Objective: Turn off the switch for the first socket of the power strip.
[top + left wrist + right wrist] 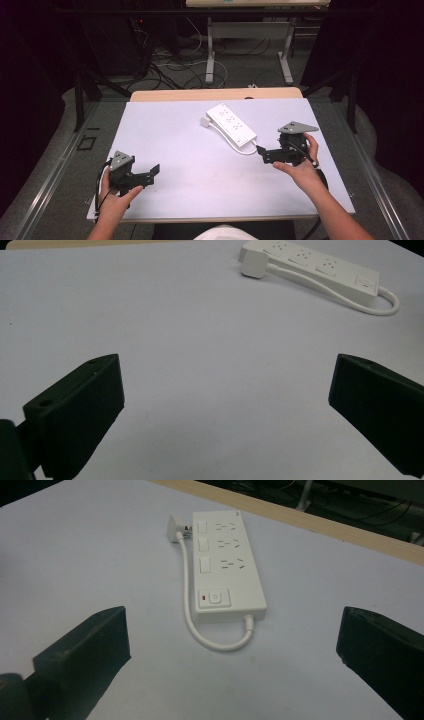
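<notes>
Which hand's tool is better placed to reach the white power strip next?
Probably the right tool: it is open, close to the power strip and its cable loop. The left tool, also open, is farther off.

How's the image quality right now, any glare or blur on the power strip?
High view: even light on the table, dark surroundings, power strip small and washed out. Left gripper view: strip soft, slightly overexposed. Right gripper view: strip sharpest, sockets readable, no glare.
</notes>
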`<action>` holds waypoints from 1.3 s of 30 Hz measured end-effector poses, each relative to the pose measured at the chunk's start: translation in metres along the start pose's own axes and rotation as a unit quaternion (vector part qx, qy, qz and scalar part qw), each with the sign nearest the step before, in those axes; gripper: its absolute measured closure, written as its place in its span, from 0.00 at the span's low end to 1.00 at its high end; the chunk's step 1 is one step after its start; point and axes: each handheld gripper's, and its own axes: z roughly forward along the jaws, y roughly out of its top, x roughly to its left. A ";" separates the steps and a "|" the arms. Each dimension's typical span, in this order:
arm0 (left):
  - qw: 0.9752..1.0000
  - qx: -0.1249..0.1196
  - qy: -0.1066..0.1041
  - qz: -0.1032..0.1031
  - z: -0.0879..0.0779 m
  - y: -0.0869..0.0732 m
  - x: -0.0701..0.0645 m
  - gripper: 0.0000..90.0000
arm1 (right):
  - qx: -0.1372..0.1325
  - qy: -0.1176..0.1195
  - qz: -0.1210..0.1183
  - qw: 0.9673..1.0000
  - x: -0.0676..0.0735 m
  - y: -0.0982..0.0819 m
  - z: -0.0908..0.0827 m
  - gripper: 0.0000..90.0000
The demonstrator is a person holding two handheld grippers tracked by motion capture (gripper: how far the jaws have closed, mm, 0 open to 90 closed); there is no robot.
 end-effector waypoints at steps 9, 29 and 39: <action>1.000 0.000 0.000 0.001 0.001 0.000 0.000 0.01 | 0.015 0.009 -0.004 1.000 0.002 0.011 0.012 0.03; 1.000 0.001 -0.001 -0.003 0.001 -0.001 0.002 0.01 | 0.047 0.008 0.016 0.999 -0.013 0.036 0.040 0.06; 1.000 0.003 -0.001 -0.002 0.001 -0.001 0.002 0.01 | 0.054 -0.001 0.013 0.998 -0.018 0.045 0.047 0.09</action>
